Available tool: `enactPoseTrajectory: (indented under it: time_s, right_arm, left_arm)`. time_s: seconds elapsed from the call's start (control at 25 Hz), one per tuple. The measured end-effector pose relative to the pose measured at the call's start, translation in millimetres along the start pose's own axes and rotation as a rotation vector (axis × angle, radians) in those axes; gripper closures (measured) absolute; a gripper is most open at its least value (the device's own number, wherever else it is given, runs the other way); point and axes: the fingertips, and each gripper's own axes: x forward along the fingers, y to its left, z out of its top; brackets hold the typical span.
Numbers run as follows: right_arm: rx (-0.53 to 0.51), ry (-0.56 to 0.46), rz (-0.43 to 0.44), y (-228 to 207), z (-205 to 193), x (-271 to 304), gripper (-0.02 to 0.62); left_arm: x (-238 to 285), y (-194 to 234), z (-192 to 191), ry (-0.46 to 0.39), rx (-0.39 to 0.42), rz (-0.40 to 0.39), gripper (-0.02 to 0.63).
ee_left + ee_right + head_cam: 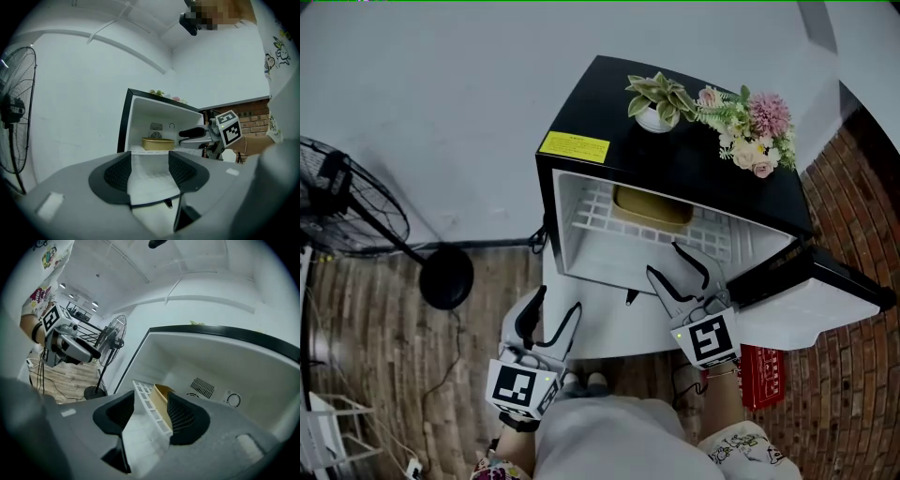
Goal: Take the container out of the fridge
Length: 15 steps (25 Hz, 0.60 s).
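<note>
A shallow tan container (652,206) sits on the white wire shelf (591,217) inside the open black mini fridge (675,164). My right gripper (664,259) is open at the fridge mouth, just in front of the shelf, with nothing between its jaws. In the right gripper view the container (159,404) shows between the open jaws of that gripper (151,413), still beyond them. My left gripper (560,302) is open and empty, lower and to the left, in front of the fridge. Its own view shows the container (158,143) far ahead and the right gripper (192,133) beside it.
The fridge door (811,300) hangs open to the right. A potted plant (658,101) and a flower bunch (755,127) stand on the fridge top. A standing fan (347,202) with a round base (446,277) is at the left. A brick wall (862,197) runs along the right.
</note>
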Motion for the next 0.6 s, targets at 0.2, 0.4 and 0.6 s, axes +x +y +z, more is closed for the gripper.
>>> enactPoseTrajectory:
  time_s: [0.2,0.4,0.6]
  right_arm:
    - [-0.034,0.011,0.031,5.8,2.0,19.0,0.380]
    - [-0.065,0.043,0.040,5.8,-2.1,34.4,0.380]
    - [-0.089,0.087,0.031,-1.4,-8.6,46.6,0.380]
  left_arm:
    - [0.9,1.4,-0.1,0.000,0.003,-0.001,0.364]
    - [1.2,2.9,-0.7,-0.003,-0.003,-0.001,0.364]
    - [2.0,0.9,-0.6,-0.011,-0.010,-0.009,0.364]
